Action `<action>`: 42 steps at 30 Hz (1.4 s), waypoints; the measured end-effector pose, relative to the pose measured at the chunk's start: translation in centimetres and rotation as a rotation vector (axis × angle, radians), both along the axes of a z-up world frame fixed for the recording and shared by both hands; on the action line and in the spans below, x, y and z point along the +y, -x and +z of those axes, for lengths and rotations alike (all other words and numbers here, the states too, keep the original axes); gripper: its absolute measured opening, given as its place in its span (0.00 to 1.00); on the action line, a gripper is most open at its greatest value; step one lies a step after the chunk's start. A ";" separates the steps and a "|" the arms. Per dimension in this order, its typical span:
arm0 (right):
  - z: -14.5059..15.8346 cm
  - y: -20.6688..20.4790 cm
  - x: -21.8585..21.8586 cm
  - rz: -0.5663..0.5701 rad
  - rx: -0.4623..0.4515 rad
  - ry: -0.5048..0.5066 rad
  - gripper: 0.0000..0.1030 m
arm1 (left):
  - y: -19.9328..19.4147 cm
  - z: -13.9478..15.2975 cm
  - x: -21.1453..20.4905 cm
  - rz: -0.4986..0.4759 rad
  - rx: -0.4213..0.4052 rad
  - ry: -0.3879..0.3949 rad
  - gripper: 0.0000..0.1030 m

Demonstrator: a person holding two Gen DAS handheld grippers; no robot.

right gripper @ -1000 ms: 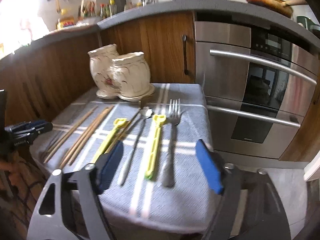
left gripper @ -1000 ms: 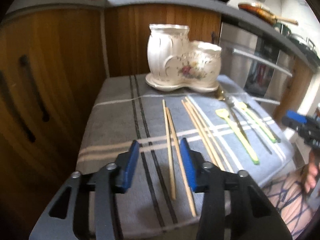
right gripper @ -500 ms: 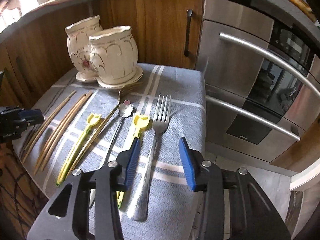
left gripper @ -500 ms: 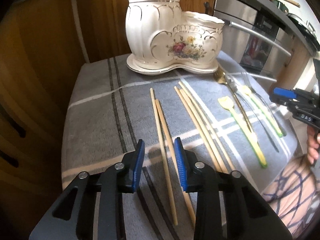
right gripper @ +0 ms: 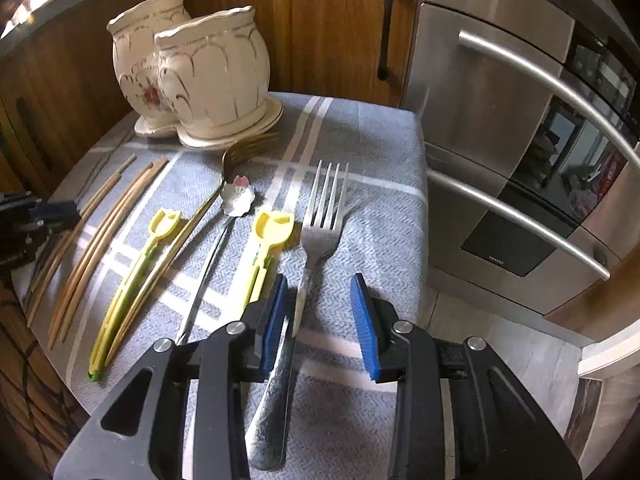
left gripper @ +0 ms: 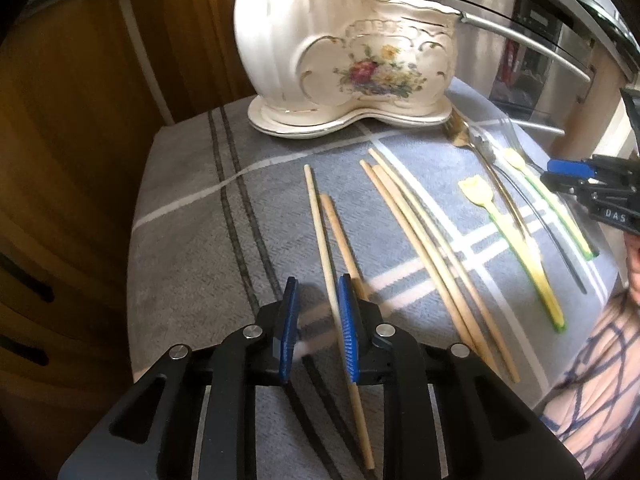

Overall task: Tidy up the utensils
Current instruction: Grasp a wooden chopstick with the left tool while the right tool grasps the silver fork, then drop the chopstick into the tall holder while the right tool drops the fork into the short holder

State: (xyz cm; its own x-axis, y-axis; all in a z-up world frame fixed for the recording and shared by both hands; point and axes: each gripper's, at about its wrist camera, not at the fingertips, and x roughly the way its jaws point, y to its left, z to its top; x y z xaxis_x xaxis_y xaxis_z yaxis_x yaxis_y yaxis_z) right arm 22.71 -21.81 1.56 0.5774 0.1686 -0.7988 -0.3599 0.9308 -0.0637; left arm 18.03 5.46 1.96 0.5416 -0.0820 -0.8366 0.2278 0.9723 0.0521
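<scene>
A cream two-pot ceramic holder [left gripper: 344,60] with a flower print stands at the back of a grey striped cloth [left gripper: 192,216]; it also shows in the right wrist view [right gripper: 200,76]. My left gripper [left gripper: 318,312] is open, low over the cloth, its jaws straddling the left pale chopstick [left gripper: 318,228] of a pair; the other chopstick [left gripper: 340,236] passes under the right pad. My right gripper [right gripper: 320,312] is open, its jaws around the handle of a steel fork [right gripper: 316,240]. Nothing is gripped.
Several more chopsticks [left gripper: 420,248] lie in the middle. Two yellow tulip utensils [right gripper: 136,272] [right gripper: 268,244], a gold fork [right gripper: 240,152] and a flower spoon [right gripper: 238,200] lie between. Wood cabinets [left gripper: 60,160] stand left; a steel oven [right gripper: 520,140] stands right of the cloth's edge.
Both grippers have come lower and nearer the cloth. The left jaws have narrowed around the chopstick pair. The right gripper has shifted right over the fork handle.
</scene>
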 end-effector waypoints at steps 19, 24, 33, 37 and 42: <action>0.8 -5.4 1.0 0.044 0.376 0.094 0.10 | -7.2 0.4 1.0 -0.072 0.355 -0.102 0.34; 0.7 -6.5 1.2 0.008 0.424 0.110 0.09 | -9.5 0.5 0.8 -0.084 0.414 -0.103 0.27; 1.9 -4.4 0.1 -0.009 0.325 0.015 0.05 | -10.0 1.0 1.9 -0.090 0.323 -0.043 0.04; 3.8 -3.6 -0.1 0.006 0.261 -0.024 0.05 | -9.4 2.4 4.1 -0.079 0.248 0.037 0.04; 6.3 -2.6 0.4 0.035 0.157 -0.048 0.05 | -7.2 6.5 5.6 -0.061 0.065 0.099 0.04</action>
